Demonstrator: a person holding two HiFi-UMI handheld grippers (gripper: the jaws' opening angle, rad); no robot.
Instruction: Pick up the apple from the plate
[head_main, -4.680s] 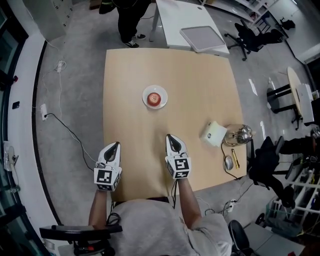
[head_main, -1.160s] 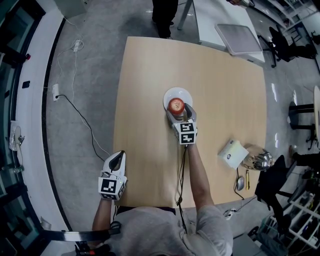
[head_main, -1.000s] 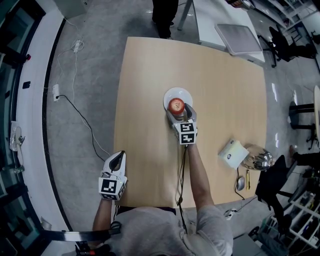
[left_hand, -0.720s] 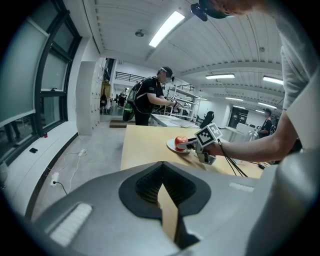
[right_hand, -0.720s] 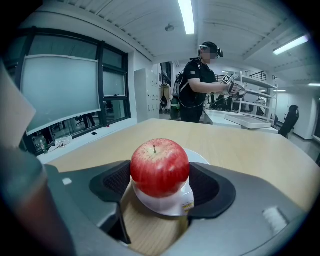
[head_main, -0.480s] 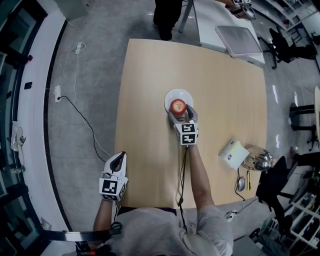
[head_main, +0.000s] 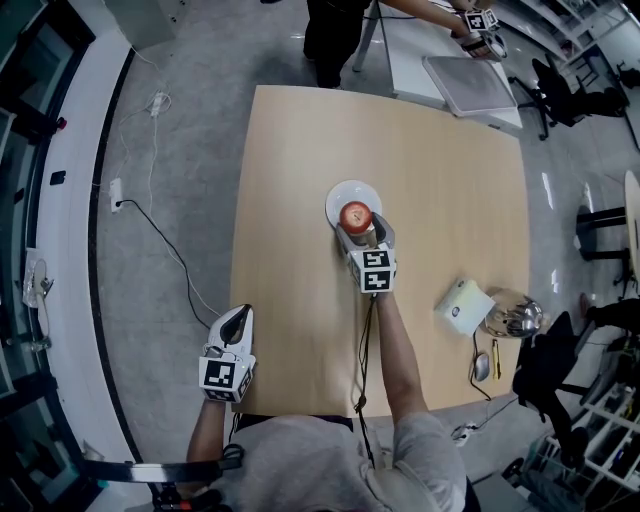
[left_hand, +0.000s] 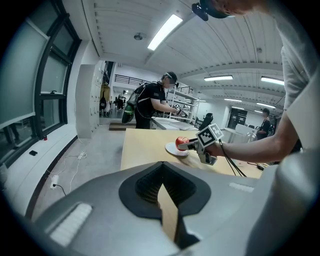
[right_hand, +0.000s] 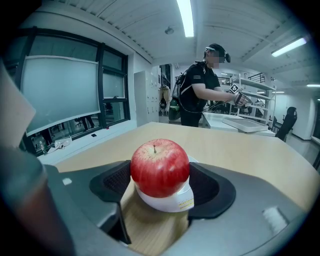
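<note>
from overhead the right gripper (head_main: 357, 226) meets the apple (head_main: 355, 214) on the plate (head_main: 339, 194); its own view shows jaws clamped on it. the left gripper (left_hand: 163, 189) sits closed, empty.

right arm (head_main: 388, 350) stretched forward, right gripper (head_main: 357, 224) jaws clamped either side of apple (head_main: 355, 214), left gripper (head_main: 237, 314) held low near torso, jaws together, empty
</note>
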